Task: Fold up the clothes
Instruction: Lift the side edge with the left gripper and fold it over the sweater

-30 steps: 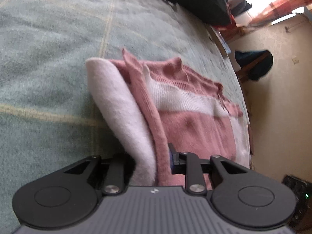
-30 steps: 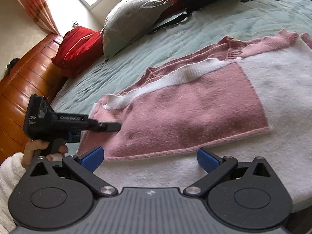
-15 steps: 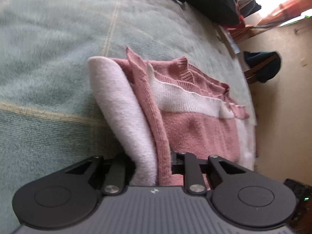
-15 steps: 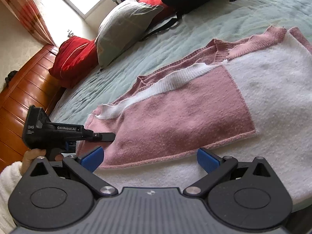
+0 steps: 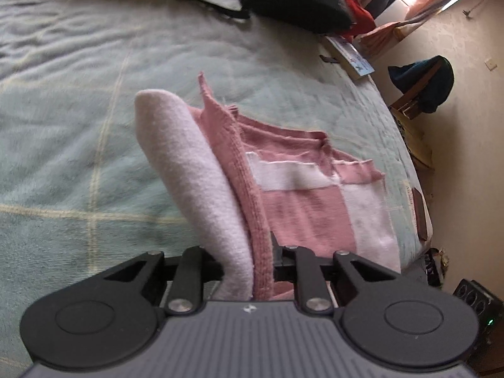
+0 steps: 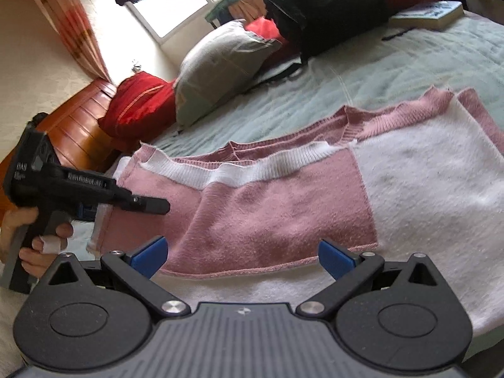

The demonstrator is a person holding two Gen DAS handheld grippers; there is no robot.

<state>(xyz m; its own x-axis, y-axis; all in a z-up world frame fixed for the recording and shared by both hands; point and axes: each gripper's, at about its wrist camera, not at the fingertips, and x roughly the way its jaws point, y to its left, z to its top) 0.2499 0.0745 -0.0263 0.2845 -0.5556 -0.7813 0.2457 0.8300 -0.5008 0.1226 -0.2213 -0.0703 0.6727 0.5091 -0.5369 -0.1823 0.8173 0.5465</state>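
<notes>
Pinching the doubled edge of the pink-and-white sweater (image 5: 302, 208) at lower centre of its view, the left gripper (image 5: 252, 252) lifts the hem, probably to carry a fold across the green bedspread (image 5: 78, 126). Its jaws are clamped on the knit. The right gripper (image 6: 241, 256) hovers with jaws wide, holding nothing. Compared with a second ago, the lifted edge stands taller and the bag (image 6: 321, 6) looms nearer.
</notes>
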